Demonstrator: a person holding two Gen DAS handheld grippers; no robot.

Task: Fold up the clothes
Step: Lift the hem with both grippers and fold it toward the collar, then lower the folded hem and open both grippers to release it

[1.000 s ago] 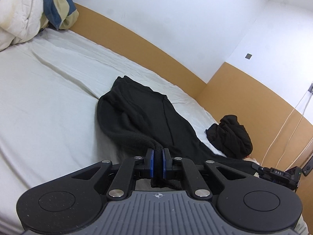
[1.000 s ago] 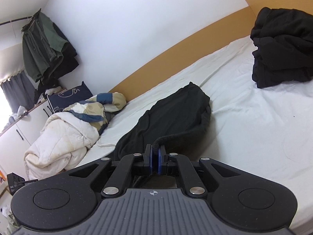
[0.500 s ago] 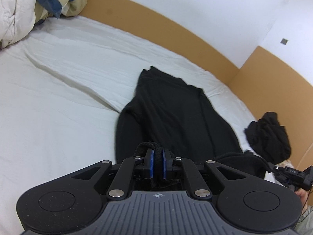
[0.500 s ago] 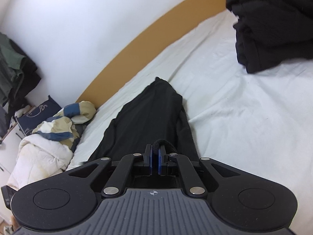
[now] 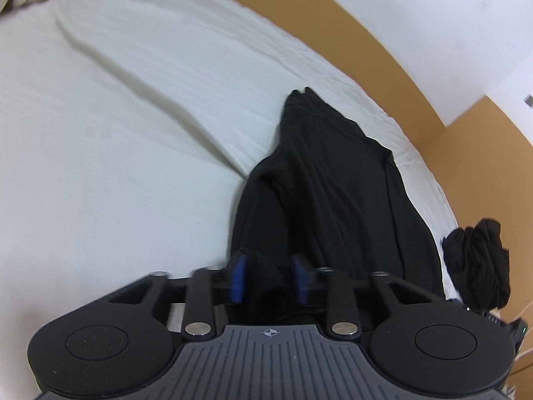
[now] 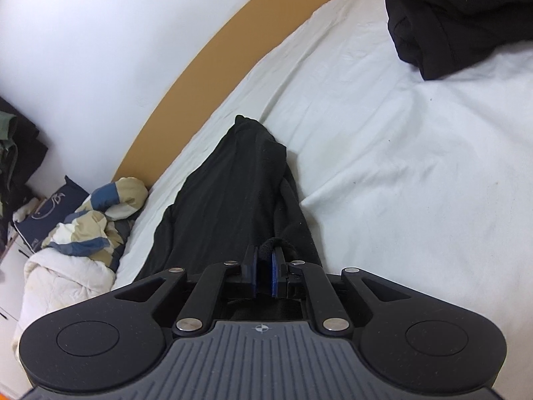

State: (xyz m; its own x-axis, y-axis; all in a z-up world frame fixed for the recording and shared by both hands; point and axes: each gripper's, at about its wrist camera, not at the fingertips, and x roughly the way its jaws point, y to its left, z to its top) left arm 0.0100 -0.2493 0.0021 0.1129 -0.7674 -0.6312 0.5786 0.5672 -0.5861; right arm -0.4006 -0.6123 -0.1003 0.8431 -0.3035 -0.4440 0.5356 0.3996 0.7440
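Black garment (image 5: 333, 193) lies stretched lengthwise on the white bed sheet (image 5: 116, 133), running from between both grippers away toward the orange wall band (image 5: 366, 33) at 12 o'clock, its far end tapering to a point. It looks like soft, thick knit or fleece: light, limp and quick to sag or bunch wherever it is not held, so I judge it will only keep a shape while pulled taut or laid flat. It is neither fragile nor slippery. The best hold is on the thicker near hem, at its two corners, where the cloth is rolled and gives the pads something to bite.

At present the left gripper (image 5: 269, 278) stands with its blue pads apart, the near hem lying loose between them. The right gripper (image 6: 263, 275) has its pads pressed together on a small rolled fold of the same hem.

Compared with half a second ago, the left pads, then pinched on the hem, have parted and let go; the right hold is unchanged. Both views now tilt further down onto the bed. A second dark heap of clothes (image 5: 476, 266) sits at about 3 o'clock from the garment, well apart, and a rumpled quilt (image 6: 83, 233) lies at 9 o'clock.
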